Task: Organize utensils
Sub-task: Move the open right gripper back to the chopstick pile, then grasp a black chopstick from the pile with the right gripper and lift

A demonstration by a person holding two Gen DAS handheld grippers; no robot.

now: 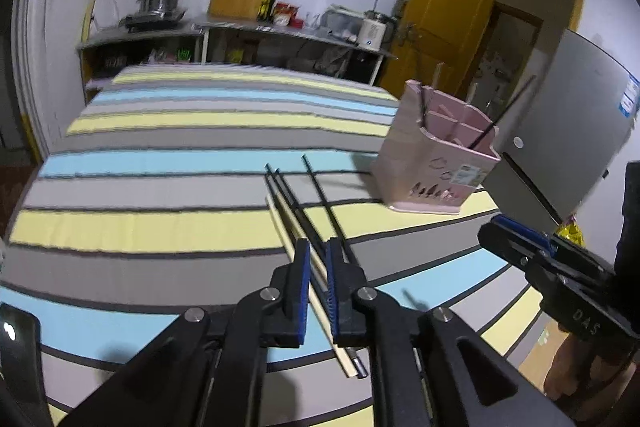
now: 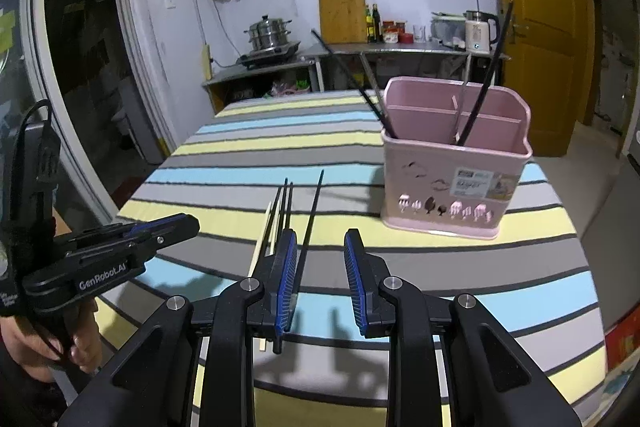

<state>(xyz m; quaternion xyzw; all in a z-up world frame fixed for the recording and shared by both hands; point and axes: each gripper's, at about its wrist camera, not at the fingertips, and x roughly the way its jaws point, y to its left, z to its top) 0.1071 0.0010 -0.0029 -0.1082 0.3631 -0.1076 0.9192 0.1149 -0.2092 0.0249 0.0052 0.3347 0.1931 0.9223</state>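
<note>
Cloth in grey, blue and yellow stripes (image 2: 460,267) covers the table and takes up most of both views. On its far right stands the pink utensil holder (image 2: 456,183), upright, with a few dark sticks (image 2: 484,87) already leaning in its compartments. Near the middle of the cloth lie the loose chopsticks: a black pair (image 2: 286,203) side by side, a single black one (image 2: 314,211) just to their right, and a pale wooden one (image 1: 290,223) on their left, all pointing towards the far edge.

The right gripper (image 2: 320,243) hangs over the near ends with its jaws spread wide and nothing pinched; the single black chopstick runs just beside its left pad. The left gripper (image 1: 318,251) has its jaws only narrowly apart, astride the pale chopstick. Blur makes it hard to say whether the pads touch the stick, but it looks to be lying on the cloth, not lifted.

This seems to be the pick-up step for the next stick. The next move probably calls for a firm pinch on one chopstick alone, a clean lift, then a tilt upright over a holder compartment.
</note>
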